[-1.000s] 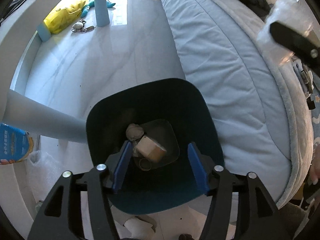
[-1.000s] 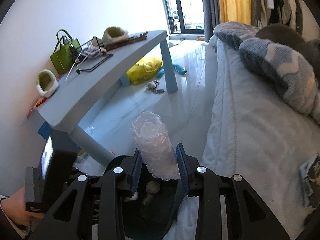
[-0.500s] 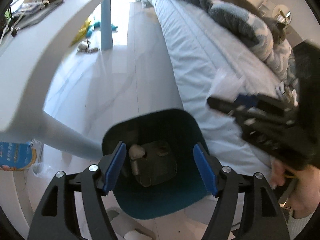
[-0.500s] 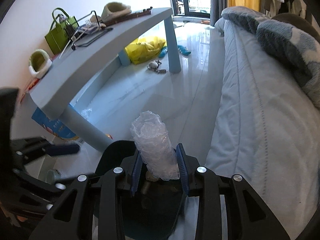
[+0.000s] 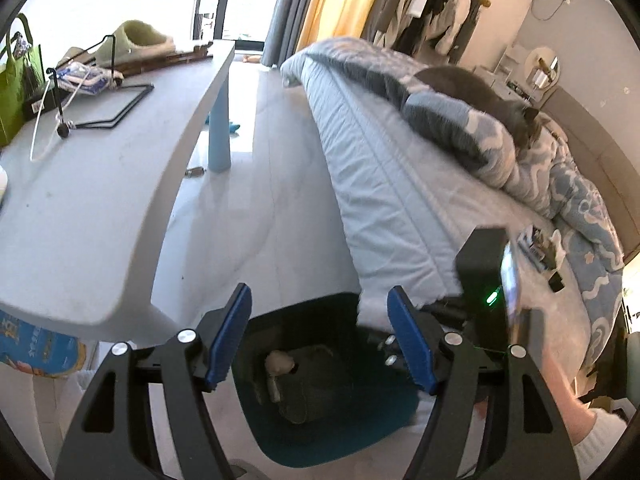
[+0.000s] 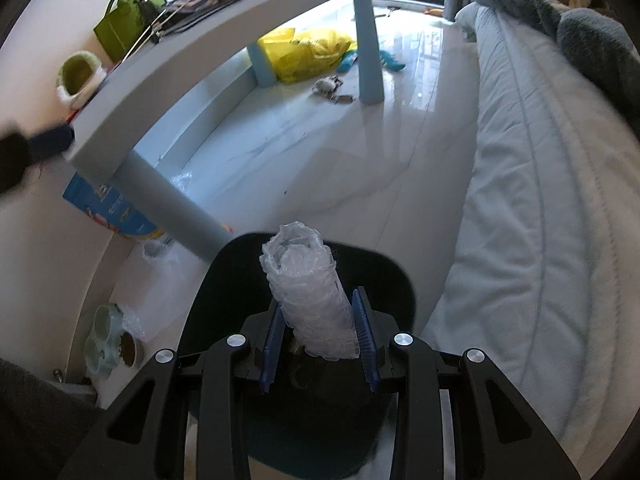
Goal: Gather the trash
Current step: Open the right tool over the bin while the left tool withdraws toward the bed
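Observation:
A dark teal trash bin (image 5: pixel 320 436) stands on the floor between the bed and the table; it shows in the right wrist view (image 6: pixel 224 280) too. Crumpled trash (image 5: pixel 280 362) lies at its bottom. My right gripper (image 6: pixel 319 344) is shut on a roll of clear bubble wrap (image 6: pixel 308 292) and holds it directly over the bin's opening. My left gripper (image 5: pixel 320 332) is open and empty above the bin's near side. The right gripper's body (image 5: pixel 484 280) shows at the bin's right edge in the left wrist view.
A pale blue table (image 5: pixel 100 200) stands left, with a green bag (image 6: pixel 124 32) and slippers on it. The bed (image 6: pixel 540 200) with a grey-blue blanket (image 5: pixel 460 120) runs along the right. A yellow bag (image 6: pixel 308 52), a blue box (image 6: pixel 108 208) and pet bowls (image 6: pixel 108 344) sit on the floor.
My left gripper has tilted up and pulled back from the bin, now seeing the tabletop and bed. My right gripper has moved the bubble wrap over the bin's mouth.

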Tool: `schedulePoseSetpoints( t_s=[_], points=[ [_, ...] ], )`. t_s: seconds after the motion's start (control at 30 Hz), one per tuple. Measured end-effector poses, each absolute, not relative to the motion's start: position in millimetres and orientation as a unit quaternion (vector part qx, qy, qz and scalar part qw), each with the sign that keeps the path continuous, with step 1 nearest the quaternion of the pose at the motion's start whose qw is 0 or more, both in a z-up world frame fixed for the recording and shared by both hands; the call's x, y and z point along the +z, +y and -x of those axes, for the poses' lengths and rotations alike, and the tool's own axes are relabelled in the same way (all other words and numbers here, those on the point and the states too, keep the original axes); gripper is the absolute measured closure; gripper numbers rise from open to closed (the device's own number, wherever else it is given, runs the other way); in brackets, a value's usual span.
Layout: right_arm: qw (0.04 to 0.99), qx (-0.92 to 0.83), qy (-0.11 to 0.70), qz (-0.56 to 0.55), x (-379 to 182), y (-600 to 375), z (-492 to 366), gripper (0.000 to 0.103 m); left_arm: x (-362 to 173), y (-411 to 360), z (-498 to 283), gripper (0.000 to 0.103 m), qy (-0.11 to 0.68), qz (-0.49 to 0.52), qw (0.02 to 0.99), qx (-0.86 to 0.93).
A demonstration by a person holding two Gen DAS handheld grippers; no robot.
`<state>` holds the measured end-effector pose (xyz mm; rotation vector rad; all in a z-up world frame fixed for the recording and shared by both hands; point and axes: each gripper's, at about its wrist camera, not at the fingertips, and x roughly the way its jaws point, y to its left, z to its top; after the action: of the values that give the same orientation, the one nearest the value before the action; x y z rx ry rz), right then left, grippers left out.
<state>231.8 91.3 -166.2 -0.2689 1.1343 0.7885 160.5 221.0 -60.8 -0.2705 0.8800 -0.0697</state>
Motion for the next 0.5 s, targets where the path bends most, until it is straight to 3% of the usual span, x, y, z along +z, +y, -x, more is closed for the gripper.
schedulePoseSetpoints(
  t_s=[0.5],
  points=[
    [0.712, 0.381, 0.568, 0.156, -203.7, 96.2, -197.6, 0.067, -31.4, 219.3, -158.3, 0.03, 0.384, 0.158, 0.909, -0.041]
  ],
)
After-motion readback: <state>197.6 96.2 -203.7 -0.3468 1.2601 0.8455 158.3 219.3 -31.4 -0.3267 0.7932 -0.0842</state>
